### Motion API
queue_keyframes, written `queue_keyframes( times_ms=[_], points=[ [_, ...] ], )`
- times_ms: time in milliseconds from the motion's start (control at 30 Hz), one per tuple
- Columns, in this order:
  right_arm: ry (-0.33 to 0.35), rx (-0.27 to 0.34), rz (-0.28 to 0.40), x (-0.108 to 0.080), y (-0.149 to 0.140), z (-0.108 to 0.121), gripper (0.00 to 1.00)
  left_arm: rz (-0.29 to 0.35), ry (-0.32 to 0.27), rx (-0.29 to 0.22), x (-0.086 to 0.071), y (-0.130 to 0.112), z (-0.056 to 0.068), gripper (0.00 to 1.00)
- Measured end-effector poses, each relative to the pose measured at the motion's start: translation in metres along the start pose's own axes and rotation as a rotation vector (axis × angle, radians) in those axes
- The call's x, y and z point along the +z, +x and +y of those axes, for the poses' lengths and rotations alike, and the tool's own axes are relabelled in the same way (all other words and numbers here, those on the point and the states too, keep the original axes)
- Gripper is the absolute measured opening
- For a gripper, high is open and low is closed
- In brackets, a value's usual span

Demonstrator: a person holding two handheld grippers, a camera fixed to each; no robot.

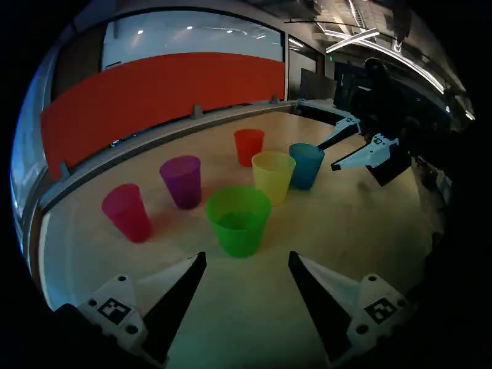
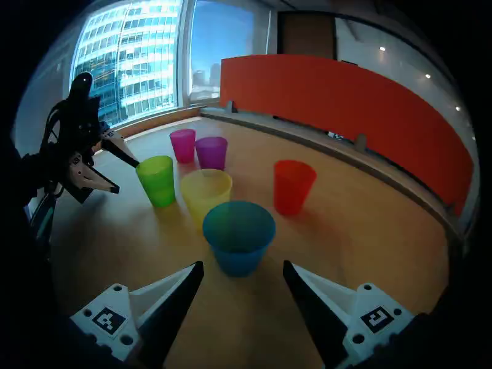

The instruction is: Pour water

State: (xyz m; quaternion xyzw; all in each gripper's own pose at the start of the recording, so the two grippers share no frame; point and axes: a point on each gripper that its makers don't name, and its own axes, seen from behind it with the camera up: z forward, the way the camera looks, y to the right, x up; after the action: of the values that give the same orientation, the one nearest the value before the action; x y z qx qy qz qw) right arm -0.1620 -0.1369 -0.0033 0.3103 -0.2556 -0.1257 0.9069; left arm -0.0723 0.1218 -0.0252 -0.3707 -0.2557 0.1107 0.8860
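Jaws of left gripper (image 1: pixel 246 254), right gripper (image 2: pixel 242 264) wide apart, touching nothing.

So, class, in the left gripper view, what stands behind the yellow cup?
The blue cup stands just behind the yellow cup, which covers its left edge, so whether they touch cannot be told. The red cup stands farther back, to the left.

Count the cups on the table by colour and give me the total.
Pink cup: 1
Purple cup: 1
Green cup: 1
Yellow cup: 1
Red cup: 1
Blue cup: 1
Total: 6 cups
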Motion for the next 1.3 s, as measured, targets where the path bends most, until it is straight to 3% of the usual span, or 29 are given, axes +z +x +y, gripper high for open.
queue_keyframes(
  times_ms=[200, 467, 700, 1000, 1200, 1300],
  points=[
    [-0.051, 0.035, 0.059, -0.024, 0.008, 0.001, 1.00, 0.079, 0.095, -0.021, -0.022, 0.014, -0.008, 1.00],
    [-0.121, 0.112, 0.197, -0.056, 0.037, 0.007, 1.00, 0.199, 0.214, -0.075, -0.050, 0.034, -0.023, 1.00],
    [-0.247, 0.136, 0.324, -0.078, 0.062, 0.030, 1.00, 0.305, 0.320, -0.098, -0.072, 0.056, -0.038, 1.00],
    [-0.448, 0.150, 0.479, -0.105, 0.080, 0.060, 1.00, 0.405, 0.399, -0.143, -0.083, 0.074, -0.043, 1.00],
    [-0.586, 0.194, 0.570, -0.128, 0.084, 0.082, 1.00, 0.494, 0.500, -0.206, -0.099, 0.082, -0.057, 1.00],
    [-0.642, 0.212, 0.605, -0.138, 0.085, 0.089, 1.00, 0.526, 0.518, -0.233, -0.104, 0.085, -0.058, 1.00]
  ],
)
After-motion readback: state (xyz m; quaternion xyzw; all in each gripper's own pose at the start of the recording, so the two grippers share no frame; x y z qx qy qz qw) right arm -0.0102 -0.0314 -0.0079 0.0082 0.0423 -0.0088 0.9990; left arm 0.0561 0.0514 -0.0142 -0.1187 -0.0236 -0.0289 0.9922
